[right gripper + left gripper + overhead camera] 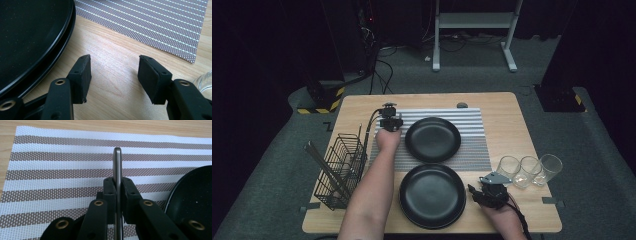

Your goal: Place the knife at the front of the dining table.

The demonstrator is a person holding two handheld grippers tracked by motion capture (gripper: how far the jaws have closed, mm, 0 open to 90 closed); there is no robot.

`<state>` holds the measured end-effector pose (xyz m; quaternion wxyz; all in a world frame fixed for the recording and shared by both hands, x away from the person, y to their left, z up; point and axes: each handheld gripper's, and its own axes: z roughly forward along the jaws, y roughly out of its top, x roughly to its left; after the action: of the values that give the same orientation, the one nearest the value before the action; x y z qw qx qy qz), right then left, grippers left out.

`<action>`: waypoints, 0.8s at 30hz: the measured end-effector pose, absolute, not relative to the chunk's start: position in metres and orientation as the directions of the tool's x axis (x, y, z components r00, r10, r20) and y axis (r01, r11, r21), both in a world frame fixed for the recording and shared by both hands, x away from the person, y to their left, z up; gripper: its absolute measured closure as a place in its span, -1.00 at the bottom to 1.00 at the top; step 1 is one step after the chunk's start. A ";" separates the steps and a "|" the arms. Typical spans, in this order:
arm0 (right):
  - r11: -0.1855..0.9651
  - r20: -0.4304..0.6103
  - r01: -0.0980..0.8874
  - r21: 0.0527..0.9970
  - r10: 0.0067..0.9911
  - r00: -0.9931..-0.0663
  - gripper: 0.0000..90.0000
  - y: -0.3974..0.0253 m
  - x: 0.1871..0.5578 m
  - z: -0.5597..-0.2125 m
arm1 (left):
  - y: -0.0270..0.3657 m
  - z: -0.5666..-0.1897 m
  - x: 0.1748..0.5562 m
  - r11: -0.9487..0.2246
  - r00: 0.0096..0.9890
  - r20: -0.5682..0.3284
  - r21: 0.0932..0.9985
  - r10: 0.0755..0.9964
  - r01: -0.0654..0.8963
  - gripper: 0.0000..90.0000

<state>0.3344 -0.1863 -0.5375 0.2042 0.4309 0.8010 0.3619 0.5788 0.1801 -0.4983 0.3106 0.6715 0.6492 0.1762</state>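
Note:
My left gripper (390, 122) (117, 187) is shut on a thin grey metal cutlery piece (117, 162), held edge-on, its rounded end sticking out past the jaws over the striped placemat (62, 165); which kind of cutlery it is I cannot tell. It hovers just left of the black plate (432, 139) (195, 195) lying on the mat (472, 150). My right gripper (488, 194) (113, 75) stands open over bare wood, with nothing between its jaws, to the right of the near stack of two black plates (432, 196) (32, 37).
A black wire basket (339, 170) with long cutlery stands at the table's left edge. Three clear glasses (528, 171) stand in a row at the right, one glass (205, 81) close beside my right gripper. A small grey object (462, 105) lies at the table's far edge.

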 end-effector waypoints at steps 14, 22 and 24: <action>0.368 -0.014 0.542 0.756 0.837 -0.548 -0.02 -0.186 0.335 -0.537 | 0.181 -0.503 0.580 0.043 0.090 -0.177 0.632 0.980 0.774 0.84; 0.369 -0.014 0.542 0.755 0.836 -0.549 -0.03 -0.186 0.335 -0.537 | 0.185 -0.506 0.579 0.042 0.088 -0.176 0.623 0.981 0.781 0.81; 0.369 -0.015 0.542 0.755 0.836 -0.549 -0.03 -0.186 0.335 -0.537 | 0.185 -0.507 0.579 0.038 0.094 -0.176 0.626 0.980 0.779 0.80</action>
<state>0.3346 -0.1863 -0.5374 0.2030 0.4294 0.8020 0.3622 0.5788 0.1854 -0.5067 0.3050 0.6736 0.6527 0.1649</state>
